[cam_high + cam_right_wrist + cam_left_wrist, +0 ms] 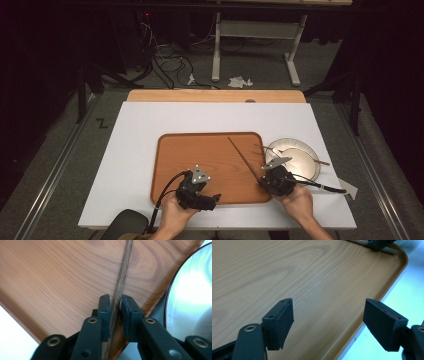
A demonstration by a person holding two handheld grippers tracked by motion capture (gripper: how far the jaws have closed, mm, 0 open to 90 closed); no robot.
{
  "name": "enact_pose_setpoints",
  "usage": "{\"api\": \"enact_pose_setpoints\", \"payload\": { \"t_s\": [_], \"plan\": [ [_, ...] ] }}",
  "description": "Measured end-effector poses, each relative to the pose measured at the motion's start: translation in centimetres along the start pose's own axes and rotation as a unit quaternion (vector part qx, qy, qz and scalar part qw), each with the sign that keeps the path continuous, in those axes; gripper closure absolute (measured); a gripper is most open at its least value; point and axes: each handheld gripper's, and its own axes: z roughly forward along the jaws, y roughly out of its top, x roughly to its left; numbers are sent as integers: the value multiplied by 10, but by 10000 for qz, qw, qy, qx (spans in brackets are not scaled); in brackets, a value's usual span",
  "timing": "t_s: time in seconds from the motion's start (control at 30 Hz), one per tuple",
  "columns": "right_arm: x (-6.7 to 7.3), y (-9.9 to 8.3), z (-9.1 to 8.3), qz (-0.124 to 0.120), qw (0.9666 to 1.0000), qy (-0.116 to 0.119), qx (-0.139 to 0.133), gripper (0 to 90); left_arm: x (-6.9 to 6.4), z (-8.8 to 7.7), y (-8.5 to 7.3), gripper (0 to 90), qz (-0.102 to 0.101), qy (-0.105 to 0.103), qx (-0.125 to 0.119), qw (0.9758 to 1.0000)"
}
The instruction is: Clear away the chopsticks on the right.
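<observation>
Wooden chopstick (122, 277) lies slanted across right part of wooden tray (172, 167), near end between jaws of right gripper (115, 305); jaws narrow, small gap visible on either side of stick, pads not pressing. White plate (300, 160) just right of tray. Left gripper (328, 322) over tray's front edge, jaws wide, nothing between them.

A tray (200, 150) lies mid-worktop (135, 125); a plate (305, 167) sits just right of it, another chopstick (300, 155) across the plate; one chopstick (242, 155) lies on the tray's right part, its near end over the tray's near right corner.
</observation>
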Motion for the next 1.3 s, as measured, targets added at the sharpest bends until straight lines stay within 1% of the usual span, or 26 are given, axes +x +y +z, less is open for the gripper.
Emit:
{"api": "enact_pose_setpoints", "payload": {
  "t_s": [0.07, 0.2, 0.27, 0.4, 0.43, 0.47, 0.5, 0.6, 0.63, 0.67, 0.7, 0.73, 0.77, 0.8, 0.83, 0.87, 0.9, 1.03, 1.07, 1.1, 1.2, 1.23, 1.27, 1.3],
  "plan": [
    [0, 0, 0, -49, 10000, 14, -7, 760, 1, 0, 0, 248, -3, 6, 4, 10000],
    [0, 0, 0, -61, 10000, 3, -9, 741, 1, 0, 0, 248, -4, 3, 13, 10000],
    [1, 0, -3, -48, 10000, 38, -58, 721, 0, 0, 0, 248, -1, 4, 5, 10000],
    [1, 0, -11, -69, 9995, 146, -264, 696, 1, 0, 0, 248, -9, 7, 5, 10000],
    [1, -1, -13, -36, 9993, 184, -323, 690, 1, 0, 0, 248, -13, 6, 10, 10000],
    [1, -1, -13, -36, 9993, 184, -323, 690, 1, 0, 0, 248, -13, 6, 10, 10000],
    [1, -1, -17, -41, 9990, 207, -398, 679, 2, 0, 0, 248, -13, 6, 15, 10000],
    [1, -2, -20, -37, 9988, 235, -433, 673, 1, 1, 0, 248, 4, 5, 32, 10000],
    [0, -2, -23, -93, 9981, 291, -544, 672, 1, 0, 0, 248, -5, 8, 14, 10000],
    [0, -2, -23, -93, 9981, 291, -544, 672, 1, 0, 0, 248, -5, 8, 14, 10000],
    [0, -2, -29, -125, 9972, 358, -639, 672, 1, 0, 0, 248, -9, 9, 8, 10000],
    [-1, -3, -33, -122, 9969, 367, -681, 672, 2, -1, 0, 248, -19, 20, -1, 10000],
    [-1, -3, -33, -122, 9969, 367, -681, 672, 2, -1, 0, 248, -19, 20, -1, 10000],
    [-4, -2, -40, -116, 9954, 457, -834, 672, 3, -1, 1, 248, -48, 20, -11, 10000],
    [-4, -2, -40, -116, 9954, 457, -834, 672, 3, -1, 1, 248, -52, 14, -10, 10000],
    [-5, -2, -44, -100, 9945, 477, -932, 672, 4, -1, 1, 249, -56, 8, -16, 10000],
    [-7, -2, -47, -124, 9939, 458, -997, 672, 4, -1, 1, 249, -59, 19, -16, 10000],
    [-17, -1, -61, -61, 9917, 377, -1224, 673, 4, -1, 1, 249, -54, 15, -22, 10000],
    [-22, -2, -66, -39, 9911, 312, -1291, 674, 4, -1, 1, 248, -60, 25, -18, 10000],
    [-22, -2, -66, -39, 9911, 312, -1291, 674, 4, -1, 1, 248, -60, 25, -18, 10000],
    [-32, -2, -73, -64, 9909, 232, -1323, 676, 4, -1, 1, 248, -83, 21, -18, 10000],
    [-38, -1, -78, -95, 9910, 133, -1330, 676, 4, 0, 1, 248, -92, 24, -22, 10000],
    [-38, -1, -78, -95, 9910, 133, -1330, 676, 4, 0, 1, 248, -92, 24, -22, 10000],
    [-41, -1, -81, -73, 9912, 89, -1322, 676, 5, -1, 1, 248, -60, 23, -2, 10000]
  ]
}}
